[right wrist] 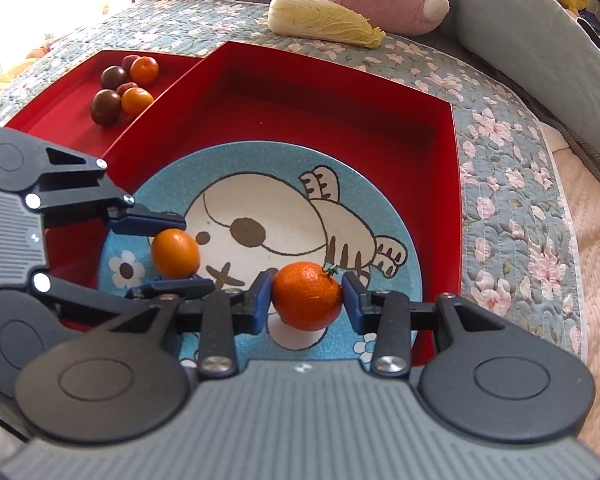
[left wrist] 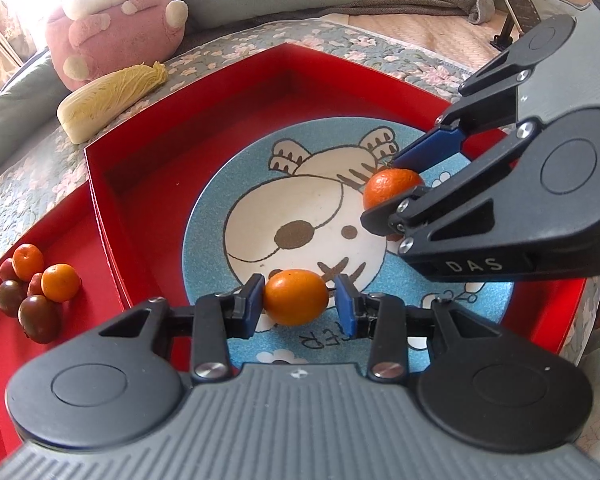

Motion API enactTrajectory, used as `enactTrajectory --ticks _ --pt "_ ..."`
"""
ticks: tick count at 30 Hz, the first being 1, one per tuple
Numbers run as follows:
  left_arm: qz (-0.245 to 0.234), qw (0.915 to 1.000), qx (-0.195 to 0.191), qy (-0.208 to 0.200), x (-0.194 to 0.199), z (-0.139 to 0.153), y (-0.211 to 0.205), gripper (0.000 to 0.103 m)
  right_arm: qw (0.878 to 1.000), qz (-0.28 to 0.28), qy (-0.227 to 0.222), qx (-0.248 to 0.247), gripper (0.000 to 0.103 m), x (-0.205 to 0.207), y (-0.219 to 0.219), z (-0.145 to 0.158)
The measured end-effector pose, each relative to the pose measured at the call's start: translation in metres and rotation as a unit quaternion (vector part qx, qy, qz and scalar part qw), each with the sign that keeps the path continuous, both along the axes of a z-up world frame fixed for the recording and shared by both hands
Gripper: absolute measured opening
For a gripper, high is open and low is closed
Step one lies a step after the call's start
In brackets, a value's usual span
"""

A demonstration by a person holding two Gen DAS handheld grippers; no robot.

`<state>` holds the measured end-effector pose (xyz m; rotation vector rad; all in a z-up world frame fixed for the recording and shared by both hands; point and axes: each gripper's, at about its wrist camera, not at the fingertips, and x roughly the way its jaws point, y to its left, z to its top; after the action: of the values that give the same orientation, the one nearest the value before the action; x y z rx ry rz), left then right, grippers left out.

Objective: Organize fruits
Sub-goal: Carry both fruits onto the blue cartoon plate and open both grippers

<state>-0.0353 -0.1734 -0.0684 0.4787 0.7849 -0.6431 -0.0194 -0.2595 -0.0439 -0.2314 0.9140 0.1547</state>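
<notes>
My left gripper (left wrist: 297, 299) has its jaws around a smooth orange kumquat (left wrist: 296, 298) just above the blue cartoon plate (left wrist: 204, 220); a small gap shows at the right pad. My right gripper (right wrist: 306, 298) has its jaws around a darker orange tangerine (right wrist: 306, 296) over the same plate (right wrist: 260, 168), with a slight gap at the right pad. Each gripper shows in the other's view: the right gripper (left wrist: 396, 184) with the tangerine (left wrist: 392, 186), the left gripper (right wrist: 172, 252) with the kumquat (right wrist: 175, 254).
The plate lies in a deep red box (left wrist: 148, 168). A shallower red lid (left wrist: 40, 360) beside it holds several small oranges and dark plums (left wrist: 36, 292), also in the right wrist view (right wrist: 120, 92). A napa cabbage (left wrist: 108, 100) and a pink plush (left wrist: 116, 28) lie on the floral quilt.
</notes>
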Motion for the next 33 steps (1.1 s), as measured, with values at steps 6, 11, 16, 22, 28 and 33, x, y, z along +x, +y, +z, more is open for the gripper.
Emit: enactTrajectory --ticks 6,11,16,22,28,33 --pt "-0.006 1.0000 -0.001 -0.005 -0.004 0.001 0.000 0.058 1.000 -0.007 0.003 0.006 0.042 0.000 -0.001 0.001" --pt "-0.004 0.9999 -0.006 -0.014 -0.006 0.004 0.002 0.069 1.000 -0.010 0.003 0.010 0.042 -0.001 -0.001 0.002" --pt "-0.006 0.9998 -0.005 -0.018 -0.008 0.006 0.004 0.069 0.999 -0.018 -0.024 0.022 0.059 -0.002 0.000 0.012" --pt "0.005 0.9995 -0.020 -0.022 -0.006 0.014 0.012 0.069 0.999 -0.023 -0.037 0.030 0.059 -0.002 0.003 0.019" --pt "0.016 0.9983 -0.047 -0.030 -0.005 0.028 0.025 0.069 0.996 -0.036 -0.066 0.045 0.059 -0.001 0.004 0.031" --pt "0.034 0.9970 -0.061 -0.033 -0.002 0.037 0.040 0.069 0.994 -0.039 -0.082 0.061 0.059 0.001 0.012 0.039"
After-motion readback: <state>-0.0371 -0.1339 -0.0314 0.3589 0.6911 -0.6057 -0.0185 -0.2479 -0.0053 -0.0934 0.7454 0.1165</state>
